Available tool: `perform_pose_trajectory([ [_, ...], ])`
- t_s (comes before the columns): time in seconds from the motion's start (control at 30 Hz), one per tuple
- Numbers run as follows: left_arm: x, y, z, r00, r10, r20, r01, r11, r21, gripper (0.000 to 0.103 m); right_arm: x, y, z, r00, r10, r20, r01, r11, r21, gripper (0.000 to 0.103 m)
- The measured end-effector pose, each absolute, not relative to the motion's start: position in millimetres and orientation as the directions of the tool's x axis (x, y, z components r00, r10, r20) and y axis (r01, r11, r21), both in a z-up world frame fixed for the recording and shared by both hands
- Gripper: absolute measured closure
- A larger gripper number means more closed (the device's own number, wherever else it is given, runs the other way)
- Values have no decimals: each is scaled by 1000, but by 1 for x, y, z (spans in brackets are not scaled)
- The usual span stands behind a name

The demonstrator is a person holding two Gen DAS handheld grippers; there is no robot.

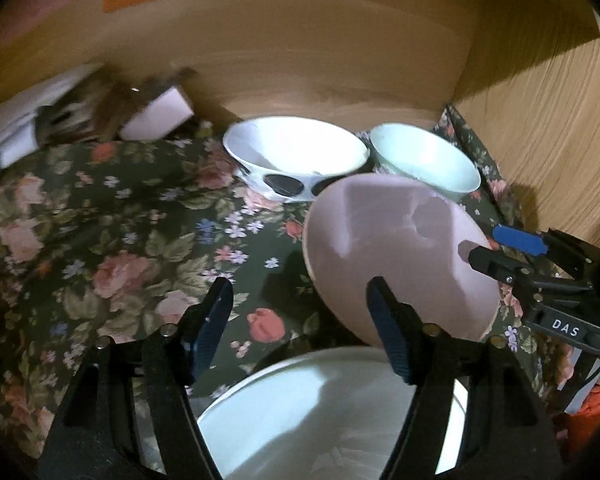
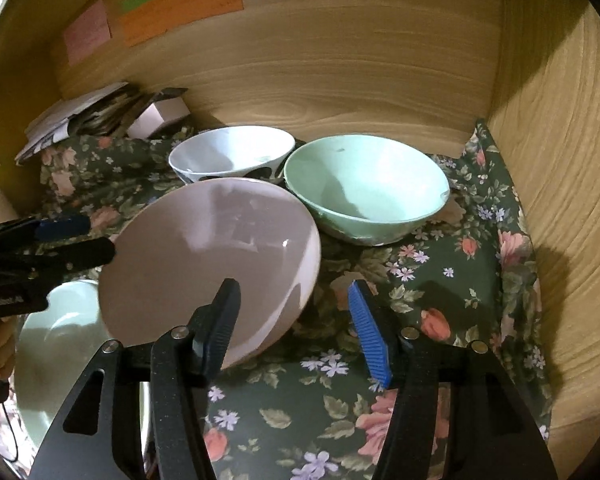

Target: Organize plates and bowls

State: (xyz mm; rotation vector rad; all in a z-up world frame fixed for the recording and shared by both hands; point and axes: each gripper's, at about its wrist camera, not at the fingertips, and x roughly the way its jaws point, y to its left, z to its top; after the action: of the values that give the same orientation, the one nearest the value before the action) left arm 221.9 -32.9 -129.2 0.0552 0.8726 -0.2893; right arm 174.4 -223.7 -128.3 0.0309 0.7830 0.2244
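Observation:
A pink bowl is tilted up on the floral cloth, leaning against the pale plate beside it. My right gripper is open, its left finger over the bowl's rim and inner wall. My left gripper is open and empty above the pale plate. The pink bowl shows to its right, with the right gripper's fingers around its rim. A white bowl with black spots and a mint green bowl stand upright behind.
Wooden walls enclose the back and right side. Papers and a small box lie at the back left. Coloured paper notes are stuck on the back wall. The floral cloth covers the surface.

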Motion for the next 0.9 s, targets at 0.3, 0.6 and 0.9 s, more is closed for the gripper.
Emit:
perform_pose_trajectory([
  [0.3, 243, -47, -147, 532, -255, -807, 301, 948, -102, 74, 188, -226, -143, 638, 260, -725, -192, 965, 177, 51],
  [0.6, 247, -54, -152, 524, -265, -810, 312, 944, -108, 82, 195, -218, -152, 595, 318, -738, -222, 948, 229, 73],
  [0.9, 243, -60, -151, 540, -257, -802, 316, 945, -90, 82, 188, -219, -142, 614, 294, -733, -202, 956, 214, 75],
])
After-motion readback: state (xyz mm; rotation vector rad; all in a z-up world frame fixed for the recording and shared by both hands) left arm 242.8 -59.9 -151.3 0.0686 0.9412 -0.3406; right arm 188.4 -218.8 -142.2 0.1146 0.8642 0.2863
